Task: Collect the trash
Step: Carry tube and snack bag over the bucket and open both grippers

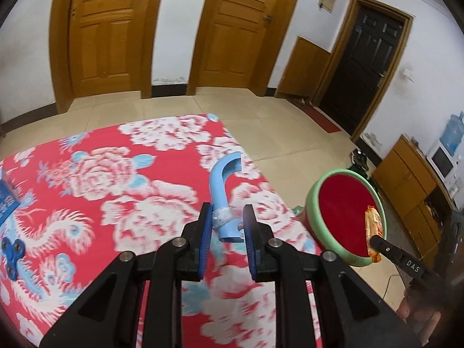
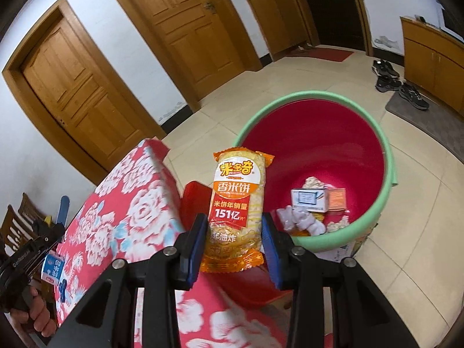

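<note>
My left gripper is shut on a light blue curved tube, taped near its lower end and held above the red floral tablecloth. My right gripper is shut on an orange rice cracker packet, upright just left of the red bin's green rim. Crumpled paper and small cartons lie in the bin. In the left wrist view the bin's green rim stands off the table's right edge, with the right gripper and packet over it.
A blue fidget spinner and a blue carton lie at the table's left. A red stool sits between table and bin. Shoes and a mat lie on the tiled floor by wooden cabinets.
</note>
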Demonstrator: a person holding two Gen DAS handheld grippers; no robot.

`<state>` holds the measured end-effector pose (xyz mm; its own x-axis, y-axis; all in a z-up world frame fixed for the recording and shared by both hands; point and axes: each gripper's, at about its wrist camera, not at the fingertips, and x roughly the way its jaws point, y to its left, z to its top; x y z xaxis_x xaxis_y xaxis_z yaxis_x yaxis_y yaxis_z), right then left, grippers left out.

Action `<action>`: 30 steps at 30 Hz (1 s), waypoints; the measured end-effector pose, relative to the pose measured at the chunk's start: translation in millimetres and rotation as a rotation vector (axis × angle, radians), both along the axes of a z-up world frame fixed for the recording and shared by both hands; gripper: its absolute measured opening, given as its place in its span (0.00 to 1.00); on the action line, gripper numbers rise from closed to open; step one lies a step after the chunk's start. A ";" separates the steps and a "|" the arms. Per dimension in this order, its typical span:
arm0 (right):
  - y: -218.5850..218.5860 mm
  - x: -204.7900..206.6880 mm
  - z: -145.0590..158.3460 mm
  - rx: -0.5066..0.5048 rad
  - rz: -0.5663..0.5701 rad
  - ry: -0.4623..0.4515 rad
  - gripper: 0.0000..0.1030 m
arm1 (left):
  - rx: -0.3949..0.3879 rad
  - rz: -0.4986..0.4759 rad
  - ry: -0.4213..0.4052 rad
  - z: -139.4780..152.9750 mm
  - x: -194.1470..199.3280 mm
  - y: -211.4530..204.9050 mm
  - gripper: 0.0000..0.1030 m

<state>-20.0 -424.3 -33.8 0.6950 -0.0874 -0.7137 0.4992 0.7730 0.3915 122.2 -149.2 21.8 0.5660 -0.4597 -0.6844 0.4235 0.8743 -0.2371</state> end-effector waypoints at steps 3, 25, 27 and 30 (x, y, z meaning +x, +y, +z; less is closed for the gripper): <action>-13.8 -3.8 -4.3 0.005 -0.017 0.006 0.39 | 0.010 -0.033 0.005 -0.7 -2.6 -21.0 0.20; -86.9 -37.6 -21.6 0.030 -0.155 -0.034 0.46 | 0.046 -0.355 0.067 -35.0 -17.4 -179.9 0.20; -90.0 -41.6 -20.3 0.025 -0.161 -0.037 0.47 | 0.051 -0.377 0.088 -42.4 -17.1 -191.4 0.20; -91.1 -46.0 -16.1 0.003 -0.162 -0.044 0.51 | 0.071 -0.410 0.101 -52.1 -18.3 -208.8 0.20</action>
